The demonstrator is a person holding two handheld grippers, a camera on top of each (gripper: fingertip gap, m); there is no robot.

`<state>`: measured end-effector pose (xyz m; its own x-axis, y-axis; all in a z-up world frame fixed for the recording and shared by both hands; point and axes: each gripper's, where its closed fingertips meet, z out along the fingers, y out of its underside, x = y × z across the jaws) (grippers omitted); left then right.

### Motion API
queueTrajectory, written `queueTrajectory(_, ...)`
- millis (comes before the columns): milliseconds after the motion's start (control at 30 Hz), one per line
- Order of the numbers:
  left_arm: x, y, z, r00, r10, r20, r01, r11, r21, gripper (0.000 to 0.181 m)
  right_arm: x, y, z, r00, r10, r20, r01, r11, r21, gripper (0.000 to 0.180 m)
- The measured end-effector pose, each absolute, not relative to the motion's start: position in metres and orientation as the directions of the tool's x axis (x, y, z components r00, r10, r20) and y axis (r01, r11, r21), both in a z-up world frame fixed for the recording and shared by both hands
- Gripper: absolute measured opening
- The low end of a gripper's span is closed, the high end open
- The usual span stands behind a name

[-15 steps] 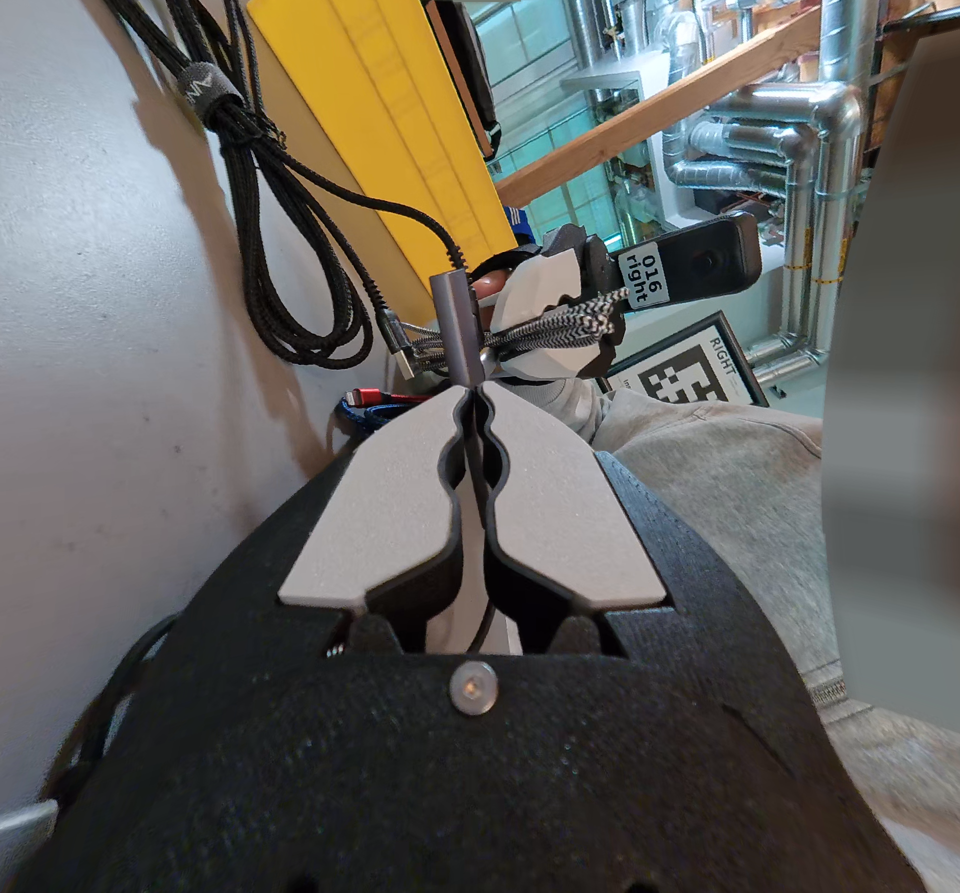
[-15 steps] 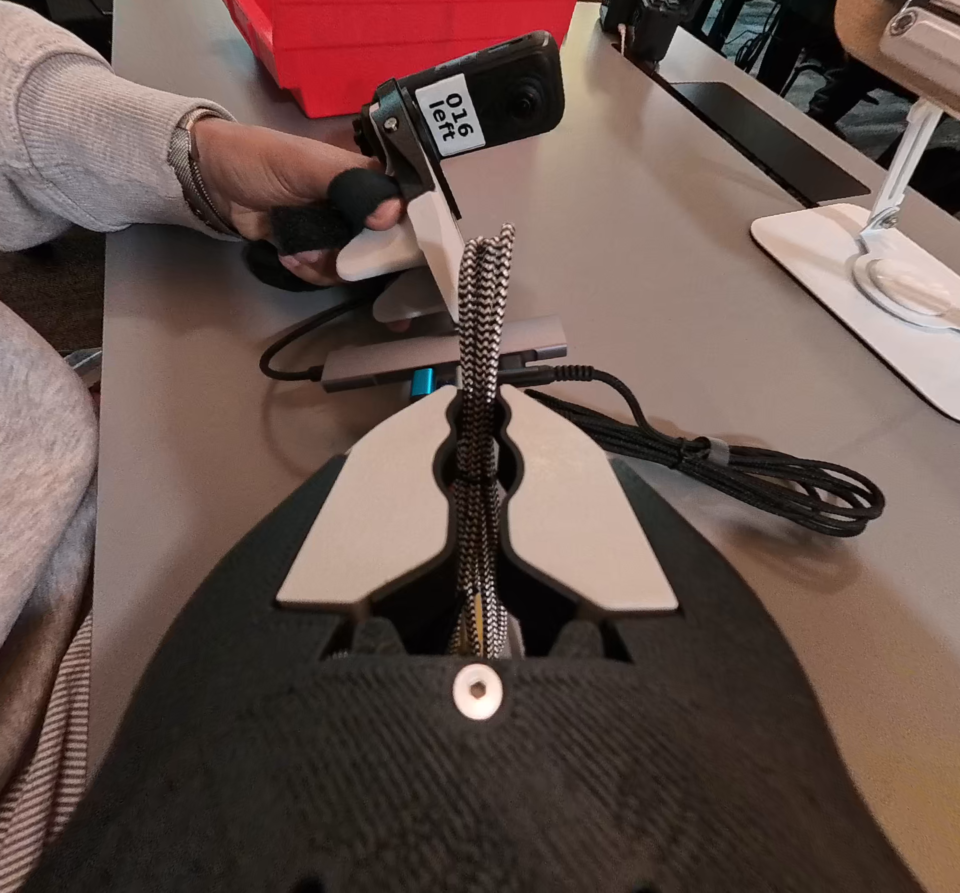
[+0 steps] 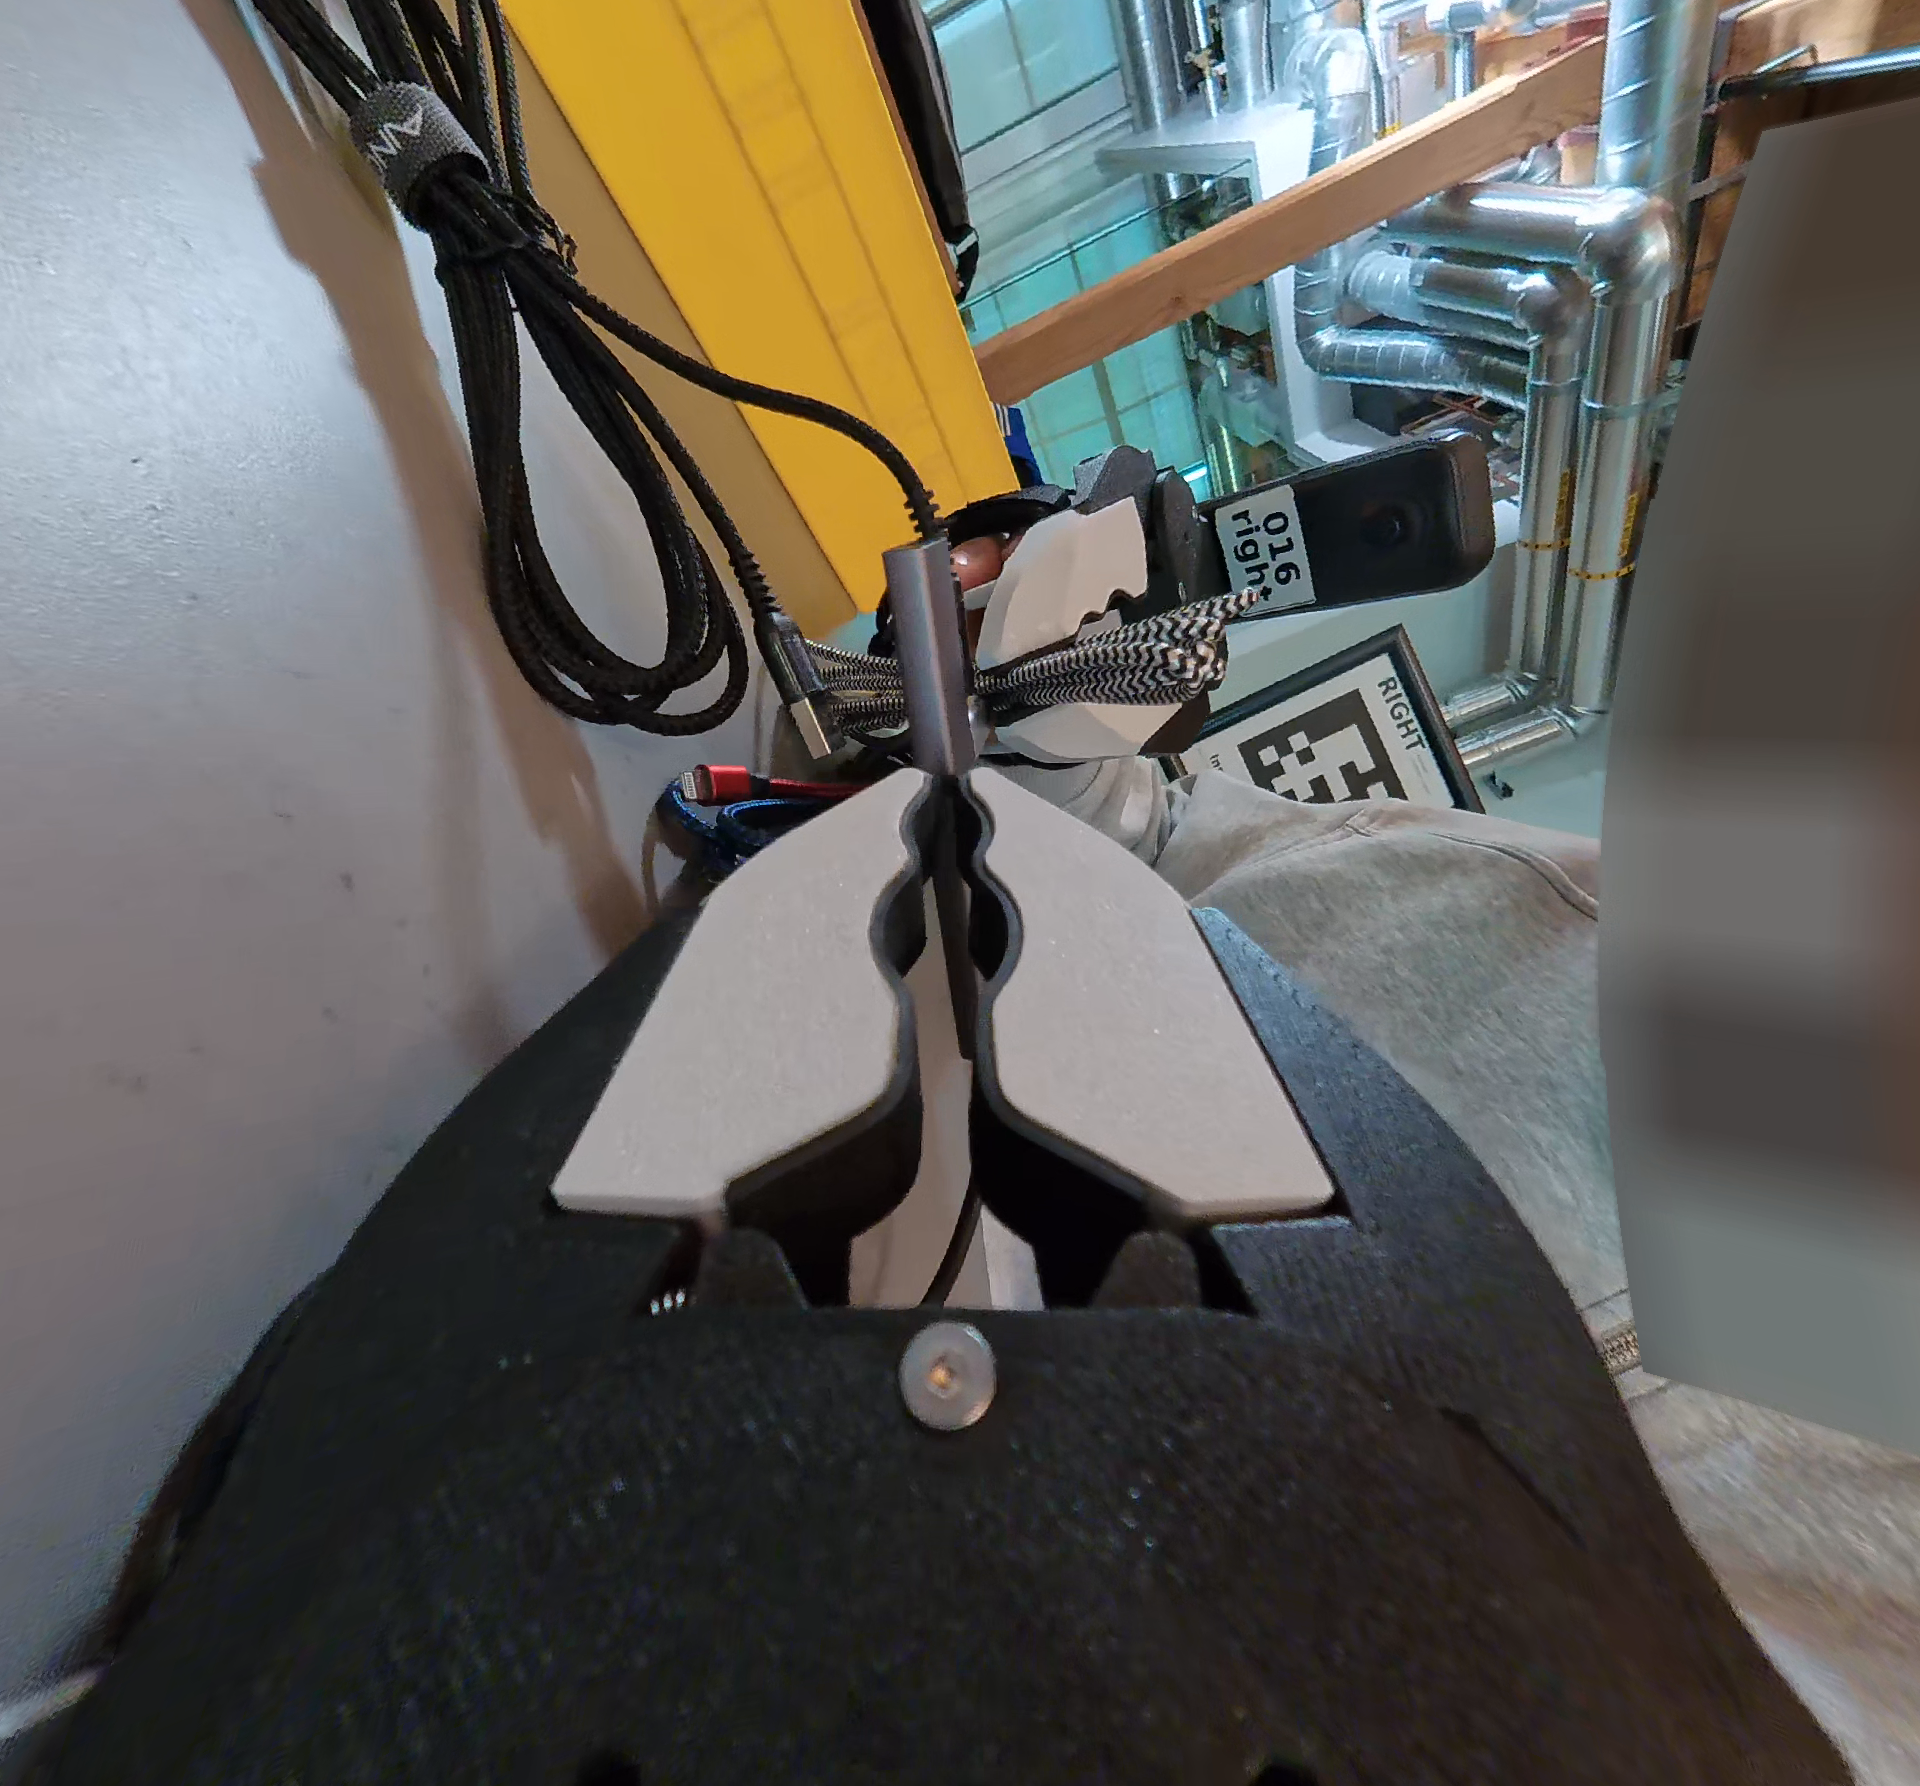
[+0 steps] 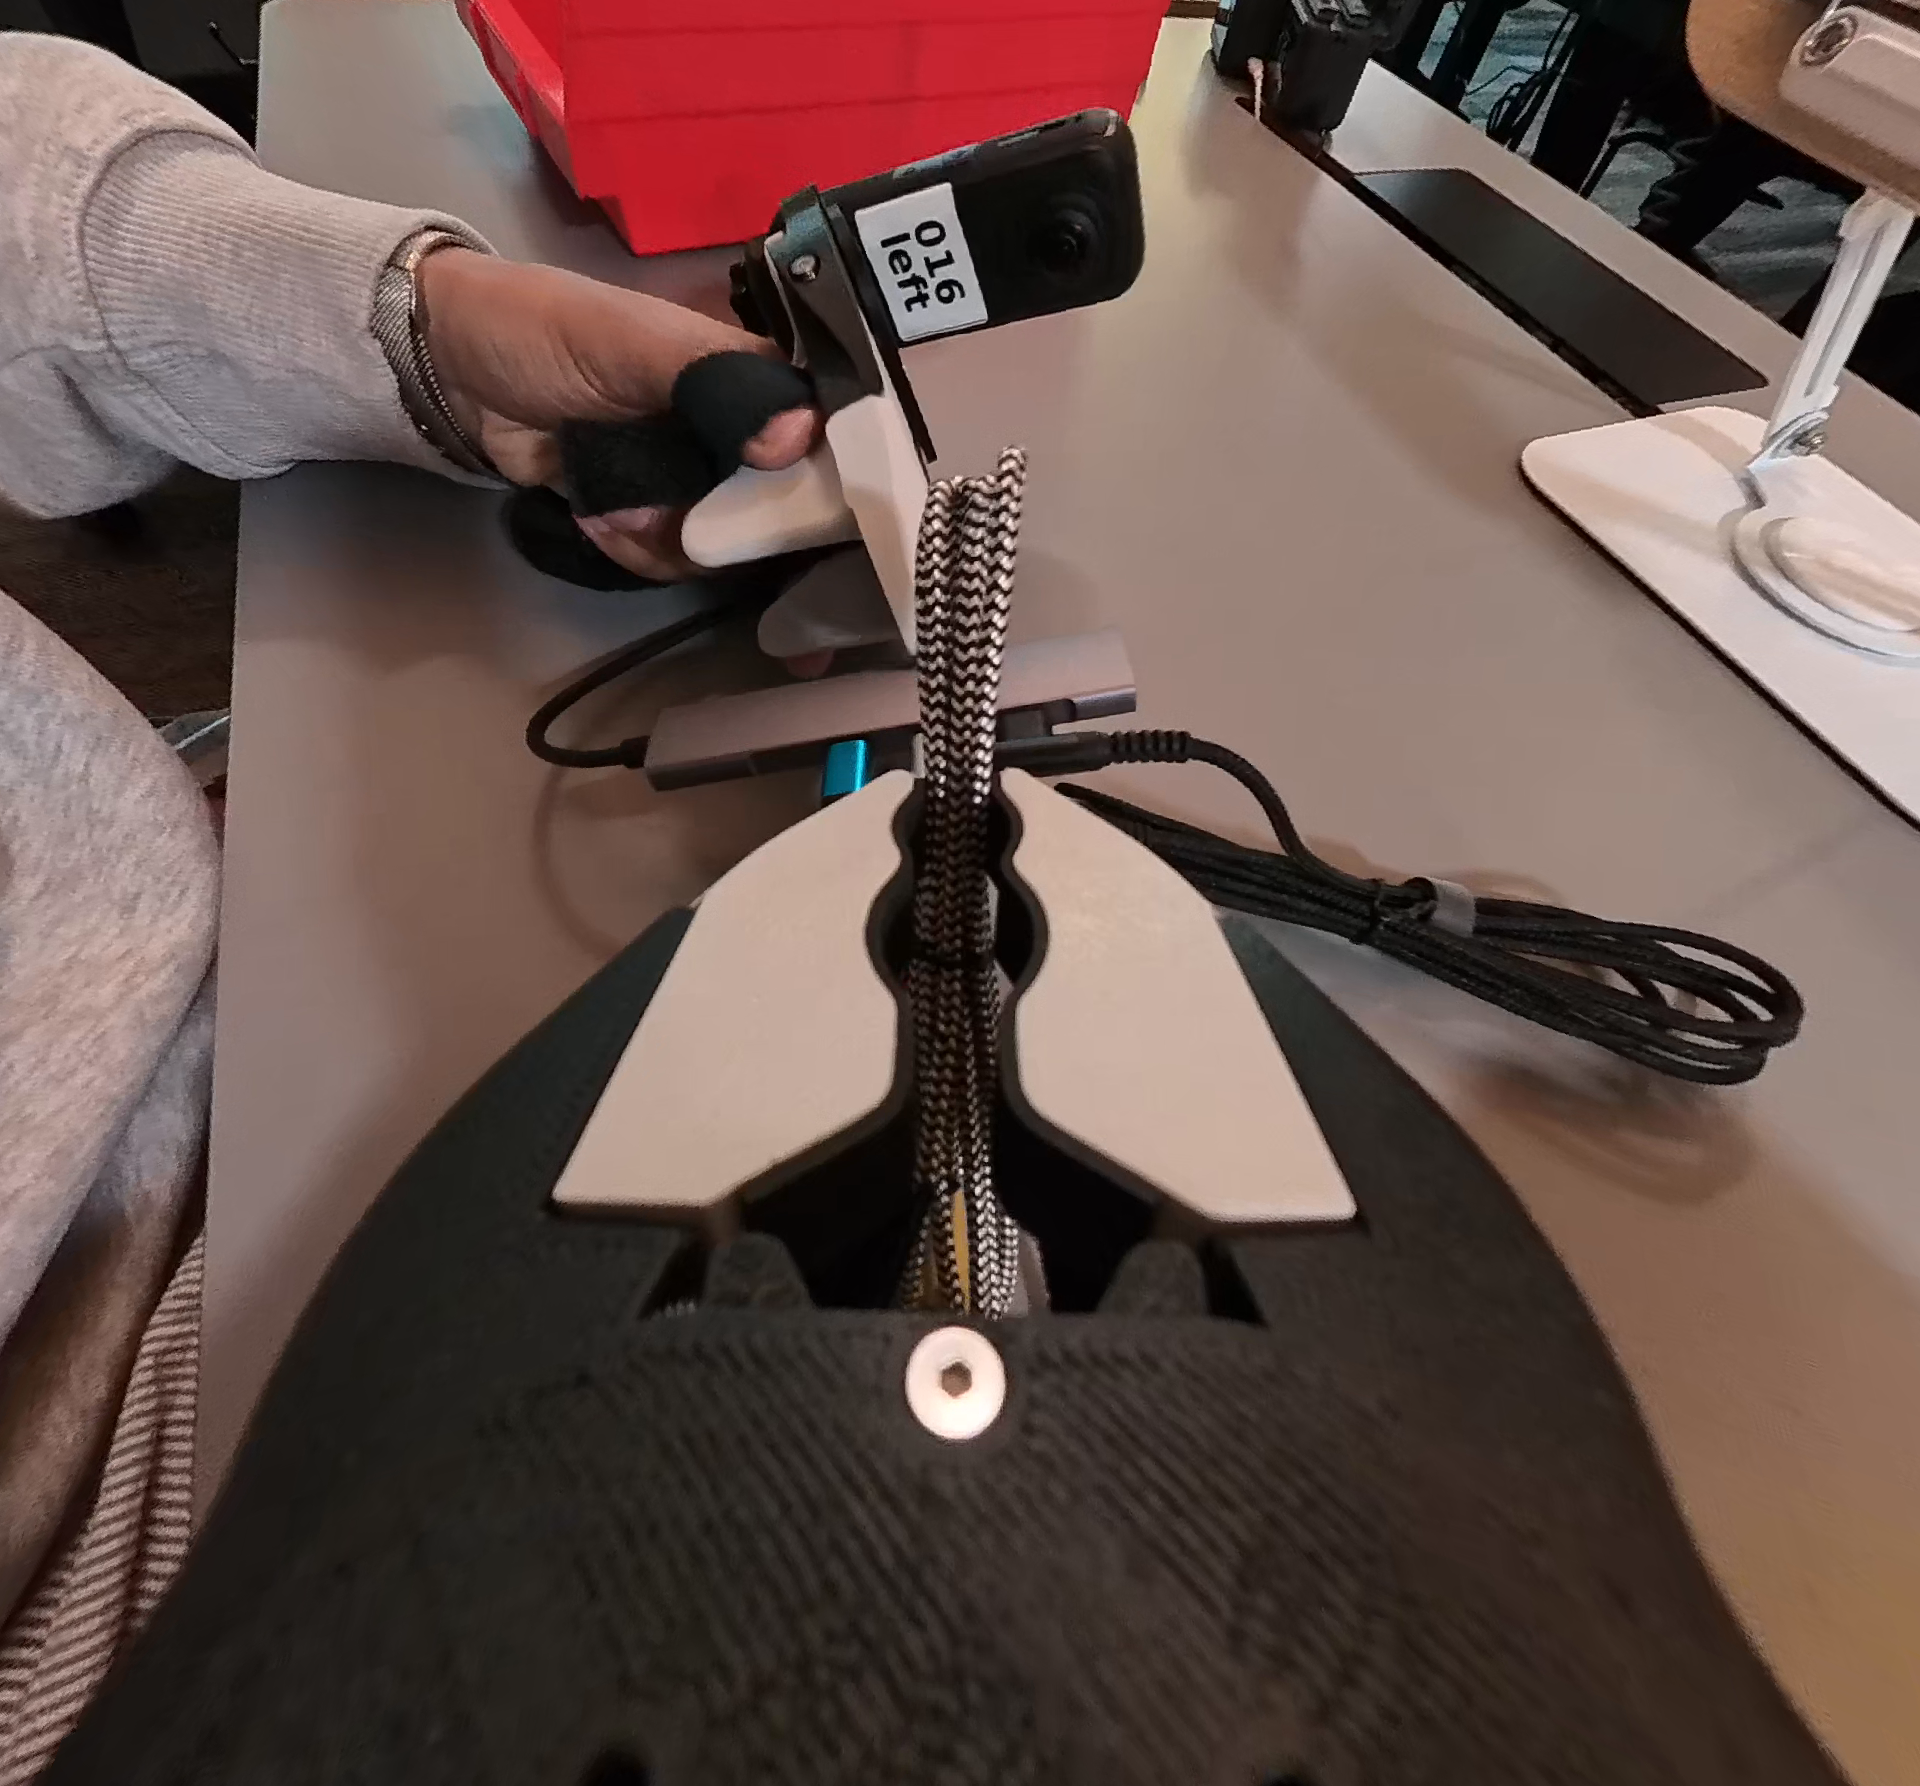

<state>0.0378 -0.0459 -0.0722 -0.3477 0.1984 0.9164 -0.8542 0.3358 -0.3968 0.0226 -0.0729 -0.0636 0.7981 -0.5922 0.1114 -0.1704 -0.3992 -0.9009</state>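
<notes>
Already the left tongs [image 3: 940, 786] are clenched on the grey USB hub [image 4: 894, 708], which lies on the bench [image 4: 1299, 531]. Just beside the hub, the right tongs [image 4: 956, 786] grasp a bundled black-and-white braided cable [image 4: 961, 593]; a black cable [image 4: 1455, 915] is plugged into the hub's side.

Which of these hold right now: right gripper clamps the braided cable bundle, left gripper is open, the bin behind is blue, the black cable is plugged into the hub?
1. The right gripper is shut on the black-and-white braided cable bundle. True.
2. The left gripper is open and holds nothing. False: it is shut on the grey USB hub.
3. The bin on the table is blue. False: it is red.
4. A coiled black cable is plugged into the hub. True.
</notes>
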Motion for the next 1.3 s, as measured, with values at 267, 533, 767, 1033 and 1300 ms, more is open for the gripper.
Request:
queueTrajectory(267,0.035,-0.047,-0.074,-0.382,0.189,0.905,-0.838,0.341,-0.425,0.0,0.021,-0.068,-0.067,0.806,-0.579,0.122,-0.162,-0.415,-0.895,0.01)
queueTrajectory(533,0.044,-0.045,-0.07,-0.321,0.205,0.925,-0.878,0.301,-0.371,0.0,0.02,-0.075,-0.073,0.832,-0.553,0.039,-0.211,-0.38,-0.9,0.01)
queueTrajectory(767,0.029,-0.049,-0.077,-0.326,0.181,0.928,-0.846,0.383,-0.372,0.01,0.022,-0.075,-0.068,0.823,-0.569,0.005,-0.232,-0.344,-0.91,0.009)
queueTrajectory(1033,0.021,-0.051,-0.079,-0.289,0.185,0.939,-0.842,0.417,-0.341,0.012,0.023,-0.072,-0.058,0.817,-0.569,-0.096,-0.267,-0.225,-0.937,0.008)
queueTrajectory(1300,0.042,-0.048,-0.071,-0.308,0.198,0.931,-0.892,0.28,-0.355,0.023,0.026,-0.08,-0.044,0.803,-0.583,-0.124,-0.25,-0.141,-0.958,0.008)
